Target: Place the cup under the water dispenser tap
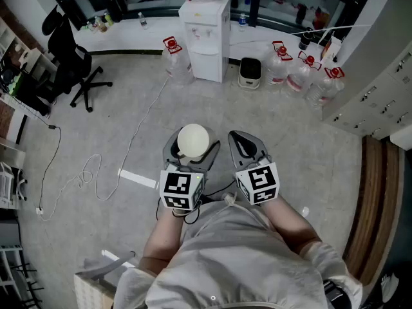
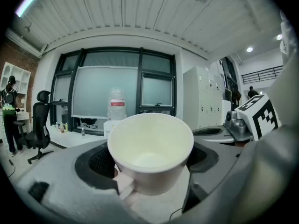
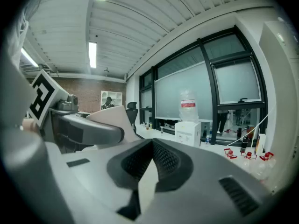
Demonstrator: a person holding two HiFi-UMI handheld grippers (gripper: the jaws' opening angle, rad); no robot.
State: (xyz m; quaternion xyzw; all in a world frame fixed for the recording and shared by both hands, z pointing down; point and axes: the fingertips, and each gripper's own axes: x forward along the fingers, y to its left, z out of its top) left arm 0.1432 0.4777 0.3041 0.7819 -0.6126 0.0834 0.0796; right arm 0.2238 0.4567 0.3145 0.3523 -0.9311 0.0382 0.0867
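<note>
A white paper cup (image 1: 193, 140) (image 2: 150, 148) stands upright between the jaws of my left gripper (image 1: 192, 149) (image 2: 149, 164), which is shut on it and holds it above the floor. The cup is empty. My right gripper (image 1: 244, 144) (image 3: 150, 168) hangs just to the right of it, shut with nothing in it. The white water dispenser (image 1: 205, 38) (image 2: 113, 121) (image 3: 188, 131), with a bottle on top, stands against the far counter, well ahead of both grippers. In the right gripper view the cup (image 3: 112, 119) shows at the left behind the left gripper's jaw.
Several large water bottles (image 1: 301, 74) lie right of the dispenser, one more (image 1: 175, 58) at its left. A small white bin (image 1: 250, 73) stands beside it. A black office chair (image 1: 72, 62) is at the left, a cable (image 1: 96, 172) on the floor, lockers (image 1: 380, 89) at the right.
</note>
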